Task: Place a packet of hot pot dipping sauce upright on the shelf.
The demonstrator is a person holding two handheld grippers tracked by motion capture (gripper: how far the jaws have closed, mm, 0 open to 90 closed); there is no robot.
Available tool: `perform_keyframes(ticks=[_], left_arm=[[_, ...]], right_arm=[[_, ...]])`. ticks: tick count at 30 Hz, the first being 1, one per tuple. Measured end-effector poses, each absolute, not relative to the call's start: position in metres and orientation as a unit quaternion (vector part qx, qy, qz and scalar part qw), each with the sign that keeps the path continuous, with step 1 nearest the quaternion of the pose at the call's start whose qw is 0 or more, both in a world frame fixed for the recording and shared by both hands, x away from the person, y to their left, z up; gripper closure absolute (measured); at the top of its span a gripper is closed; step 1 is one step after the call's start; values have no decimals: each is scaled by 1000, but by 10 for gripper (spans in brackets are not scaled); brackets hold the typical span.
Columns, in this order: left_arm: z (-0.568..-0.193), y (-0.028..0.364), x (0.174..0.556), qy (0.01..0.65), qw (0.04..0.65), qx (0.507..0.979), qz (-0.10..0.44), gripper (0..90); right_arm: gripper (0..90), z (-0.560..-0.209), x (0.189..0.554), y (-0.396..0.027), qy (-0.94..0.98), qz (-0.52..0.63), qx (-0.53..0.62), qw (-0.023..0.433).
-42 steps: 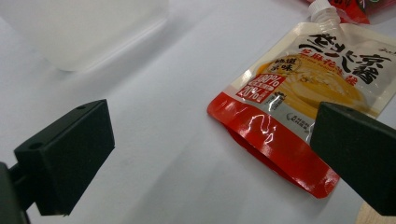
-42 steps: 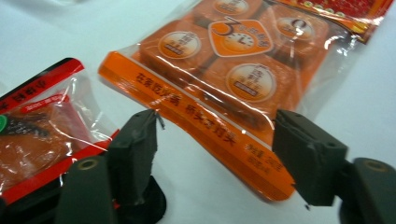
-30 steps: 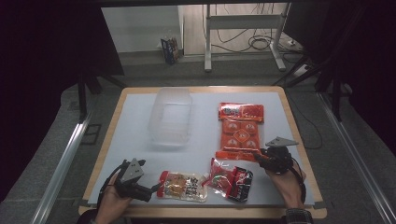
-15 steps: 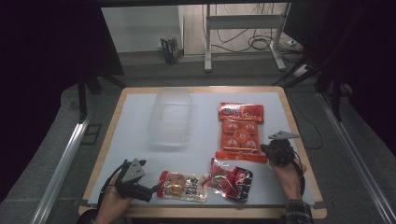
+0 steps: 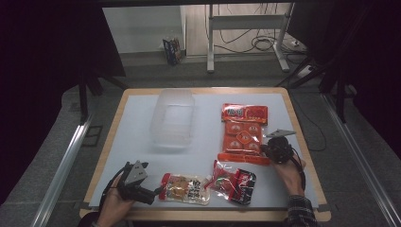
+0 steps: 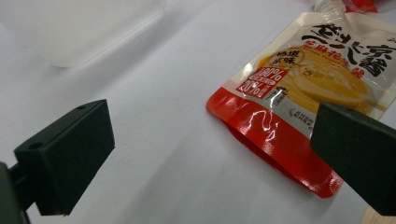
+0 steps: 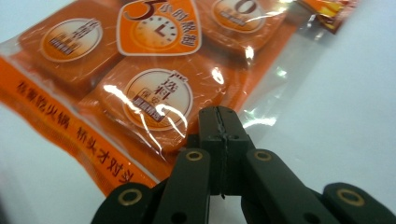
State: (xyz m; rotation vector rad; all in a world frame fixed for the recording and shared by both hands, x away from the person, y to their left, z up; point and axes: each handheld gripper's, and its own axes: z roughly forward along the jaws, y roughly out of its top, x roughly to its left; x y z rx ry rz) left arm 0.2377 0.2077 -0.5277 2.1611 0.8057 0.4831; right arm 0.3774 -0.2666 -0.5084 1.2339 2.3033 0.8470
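My right hand-held gripper (image 5: 267,150) sits at the near right corner of the orange multipack of round snack cups (image 5: 243,133), which lies flat at about three o'clock on the table (image 5: 142,113). In the right gripper view its jaws have just been closing and now stand pressed together on the clear plastic edge of that multipack (image 7: 140,88), pinching the film at its corner. So I judge the step in hand to be the grasp itself: the grip is made, the pack not yet lifted. My left hand-held gripper (image 5: 153,193) rests at about seven o'clock, jaws spread wide, just beside the red bottom edge of the yellow sauce pouch (image 6: 299,93) and not touching it. A red snack packet (image 5: 234,179) lies at six o'clock, near the pouch, and an empty clear plastic container (image 5: 172,118) stands at eleven o'clock, well apart from the multipack. The next move, as I read it, calls for raising the pack by its thin film without it slipping or tearing, then carrying it across toward the container; a grip on film alone may let the heavy pack swing.
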Motion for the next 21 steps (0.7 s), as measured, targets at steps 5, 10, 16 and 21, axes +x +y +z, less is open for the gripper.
perform_keyframes(ticks=[5, 10, 16, 21], left_arm=[[-528, 207, 238, 315, 381, 849, 188, 0], [-529, 206, 239, 313, 379, 850, 188, 0], [-528, 205, 240, 311, 379, 851, 188, 0], [-528, 206, 240, 312, 381, 850, 189, 0]], right_arm=[[886, -508, 374, -258, 839, 299, 417, 182], [885, -509, 371, -249, 844, 311, 403, 166], [884, -512, 368, -235, 849, 328, 388, 147], [884, -514, 368, -224, 853, 333, 377, 141]])
